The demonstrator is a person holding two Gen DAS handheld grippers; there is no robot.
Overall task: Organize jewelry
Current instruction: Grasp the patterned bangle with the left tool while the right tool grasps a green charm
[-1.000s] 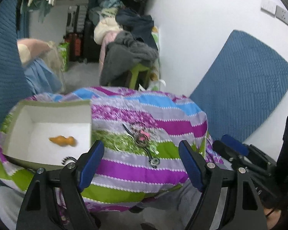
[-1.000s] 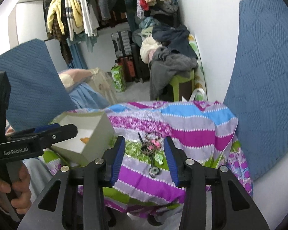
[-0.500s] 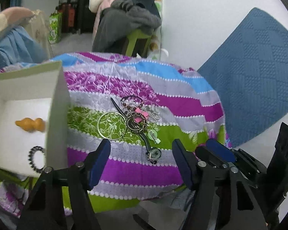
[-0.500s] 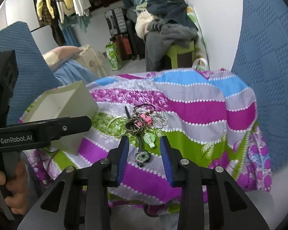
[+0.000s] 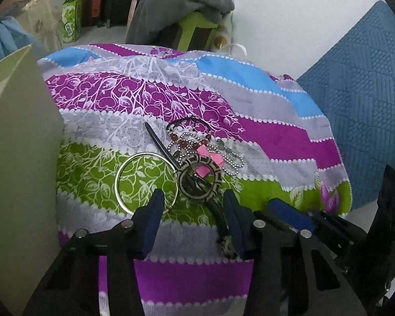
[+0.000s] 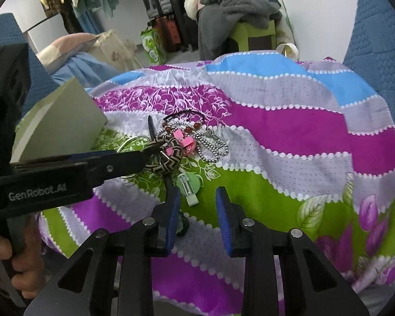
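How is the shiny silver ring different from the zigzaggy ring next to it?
The silver ring is thin, plain metal and wider across; the zigzag bangle is thick, with a black-and-cream pattern. The silver ring lies flat on the cloth; the zigzag bangle sits among other jewelry. Both are round hoops.

My left gripper [image 5: 192,218] is a black plastic frame with two angular fingers, each lined on its inner face with a dark blue ribbed pad [image 5: 152,221]. Round silver screws sit on the finger joints, two to a side. My right gripper [image 6: 197,221] is built the same: black struts, blue ribbed pads [image 6: 223,221], silver screw heads. Seen from the right wrist, the left gripper's black side bears the white lettering "GenRobot.AI". My left hand [image 6: 2,271] wraps its black handle, fingers bare, no sleeve showing.
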